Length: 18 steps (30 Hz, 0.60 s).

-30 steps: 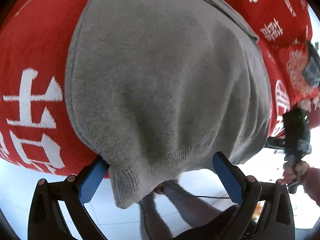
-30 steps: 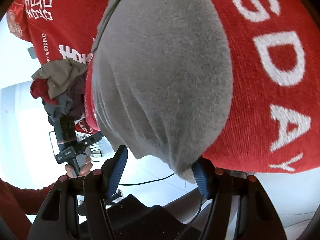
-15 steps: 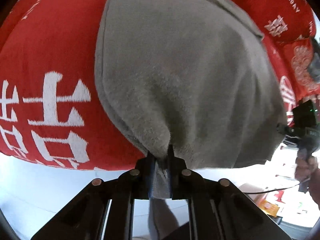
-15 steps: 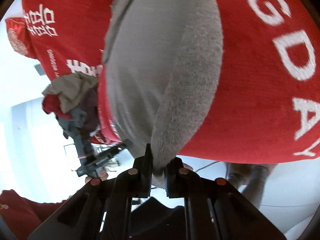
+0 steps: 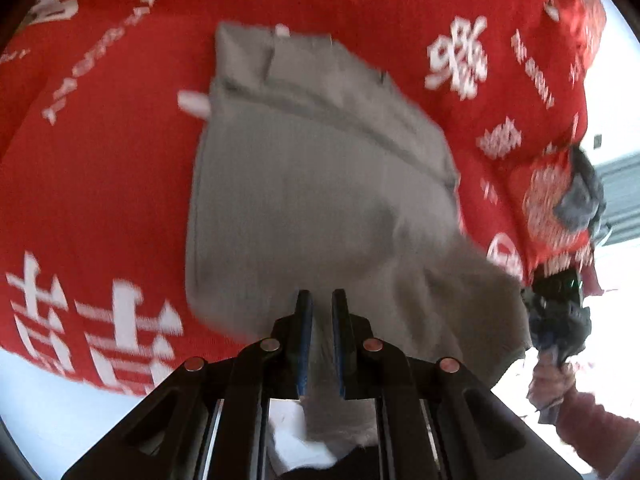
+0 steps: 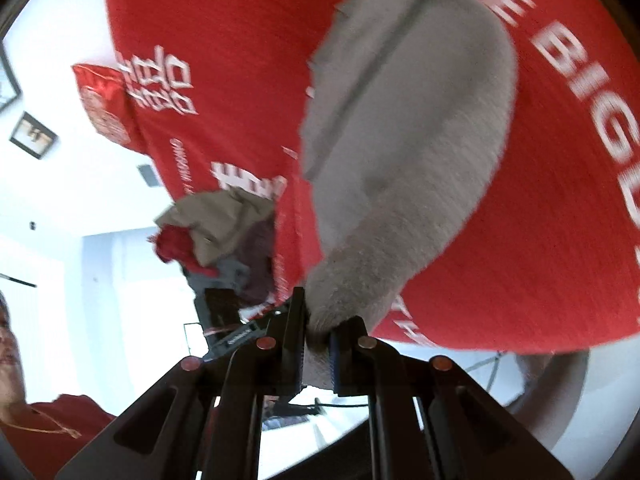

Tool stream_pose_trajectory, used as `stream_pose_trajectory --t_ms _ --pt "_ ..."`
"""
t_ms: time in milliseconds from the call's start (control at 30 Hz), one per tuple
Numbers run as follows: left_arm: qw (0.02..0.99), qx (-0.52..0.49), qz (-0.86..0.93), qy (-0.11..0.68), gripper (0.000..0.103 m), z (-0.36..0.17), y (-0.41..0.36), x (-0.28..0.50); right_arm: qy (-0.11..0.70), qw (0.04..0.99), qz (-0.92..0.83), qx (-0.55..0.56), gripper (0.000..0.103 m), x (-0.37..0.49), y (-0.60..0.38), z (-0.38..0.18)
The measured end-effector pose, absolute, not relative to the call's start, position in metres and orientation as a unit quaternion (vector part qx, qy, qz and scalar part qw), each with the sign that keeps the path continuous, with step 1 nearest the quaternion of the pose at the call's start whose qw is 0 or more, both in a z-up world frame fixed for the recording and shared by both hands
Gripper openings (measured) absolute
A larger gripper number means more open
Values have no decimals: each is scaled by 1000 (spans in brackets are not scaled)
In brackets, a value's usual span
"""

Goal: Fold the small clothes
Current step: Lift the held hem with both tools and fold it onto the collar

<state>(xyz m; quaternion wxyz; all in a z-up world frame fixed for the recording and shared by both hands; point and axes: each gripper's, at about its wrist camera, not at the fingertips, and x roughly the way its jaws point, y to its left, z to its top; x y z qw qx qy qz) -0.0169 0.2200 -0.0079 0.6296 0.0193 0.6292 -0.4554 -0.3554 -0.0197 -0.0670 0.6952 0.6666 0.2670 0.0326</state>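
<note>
A red cloth printed with white characters and letters fills most of both views and covers the surface under everything; what carries it cannot be told. On it lies the grey knitted garment, spread flat over the far part of the red cloth in the left wrist view, with its near edge raised off the cloth at two points. A heap of other clothes, tan, red and grey, sits on the edge of the red cloth off to the left in the right wrist view. The left hand-held gripper has its blue-padded jaws drawn almost together, with a fold of the garment's near hem pinched between them. The right hand-held gripper is likewise closed tight on a rolled corner of the same garment, which rises from its jaws across the red cloth.
</note>
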Motion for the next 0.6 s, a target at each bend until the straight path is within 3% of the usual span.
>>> stream_pose_trajectory --t_ms 200,367,433,467,500,600 --pt "665 13 -440 603 11 14 183 32 249 714 49 652 10 -311 -66 -41" --pt "664 95 -404 622 11 3 178 28 264 711 47 650 10 -282 -96 -38" --pt "639 114 -396 649 26 -12 185 12 281 698 48 657 10 -280 -97 -45" --pt "627 117 -392 663 56 -19 191 3 286 691 48 662 10 -284 -97 -49" --pt "621 117 -389 670 73 -25 199 -7 289 683 45 669 10 -289 -95 -54" --pt "597 101 -386 696 74 -44 217 -30 288 671 40 683 10 -302 -91 -58"
